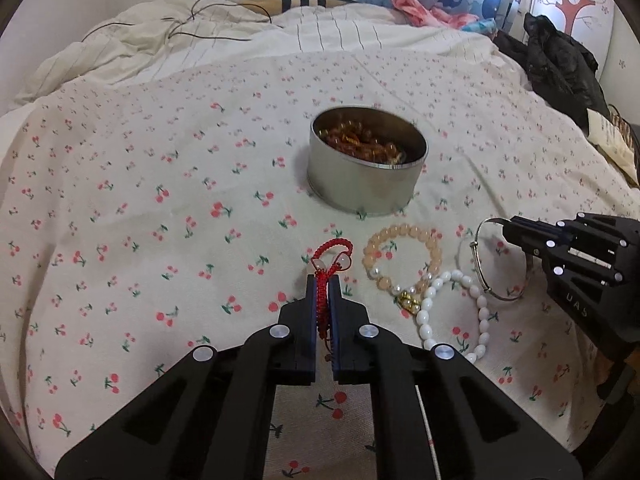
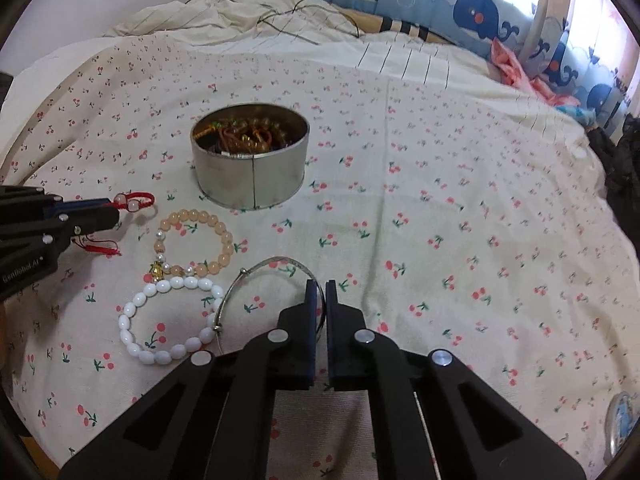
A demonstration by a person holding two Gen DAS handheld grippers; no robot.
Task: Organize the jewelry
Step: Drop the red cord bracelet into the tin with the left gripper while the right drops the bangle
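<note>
A round metal tin (image 1: 366, 168) (image 2: 250, 162) holding amber beads stands on the cherry-print bedsheet. My left gripper (image 1: 324, 284) is shut on a red braided cord bracelet (image 1: 334, 254) (image 2: 134, 201), in front of the tin. My right gripper (image 2: 319, 286) is shut on a thin silver bangle (image 2: 276, 266) (image 1: 486, 258), which rests on the sheet. A peach bead bracelet (image 1: 400, 262) (image 2: 196, 240) and a white oval-bead bracelet (image 1: 452, 312) (image 2: 168, 320) lie between the two grippers, touching each other.
A rumpled striped duvet (image 1: 200, 44) and black cables lie at the far side of the bed. Whale-print cushions (image 2: 480, 12) line the headboard. Dark clothing (image 1: 560, 68) is piled at the right edge. A small round lid-like object (image 2: 622, 424) lies at the lower right.
</note>
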